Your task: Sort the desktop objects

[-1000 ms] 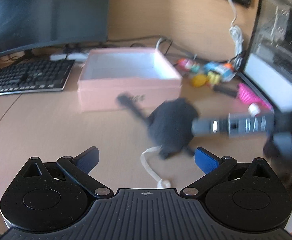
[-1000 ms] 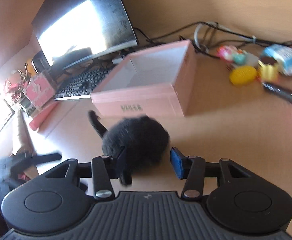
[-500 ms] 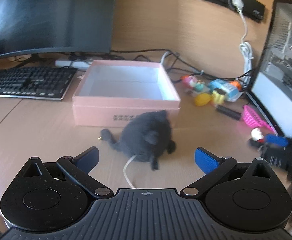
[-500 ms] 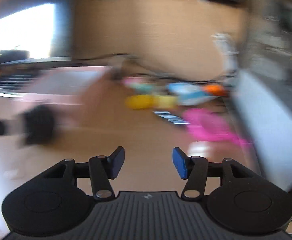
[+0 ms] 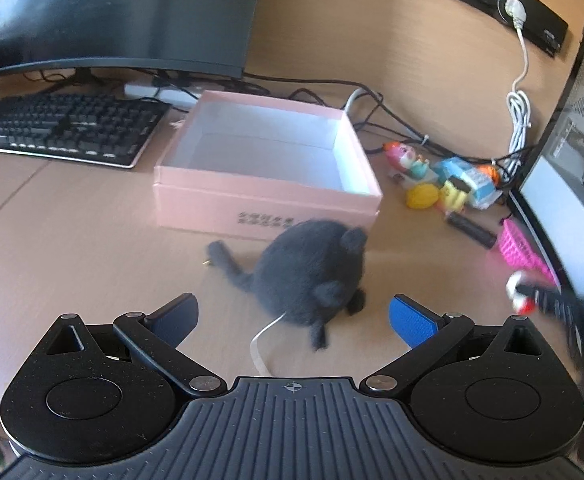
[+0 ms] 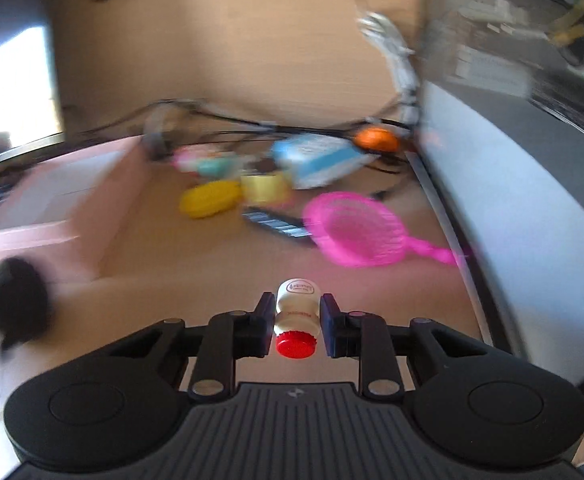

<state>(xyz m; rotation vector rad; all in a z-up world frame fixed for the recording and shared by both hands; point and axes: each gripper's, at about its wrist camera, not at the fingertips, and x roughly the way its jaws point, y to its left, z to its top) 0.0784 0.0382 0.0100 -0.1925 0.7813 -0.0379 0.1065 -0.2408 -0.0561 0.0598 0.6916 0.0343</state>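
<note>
The right gripper [image 6: 296, 322] is closing its jaws on a small white bottle [image 6: 296, 312] with a red cap. The left gripper [image 5: 294, 314], jaws apart, hovers near a grey plush mouse [image 5: 312, 276] lying just before the pink box [image 5: 265, 200].

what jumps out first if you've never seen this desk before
The grey plush mouse lies on the desk just before the empty pink box, right ahead of the open left gripper. The right gripper is closing on a small white bottle with a red cap, near a pink toy net.
</note>
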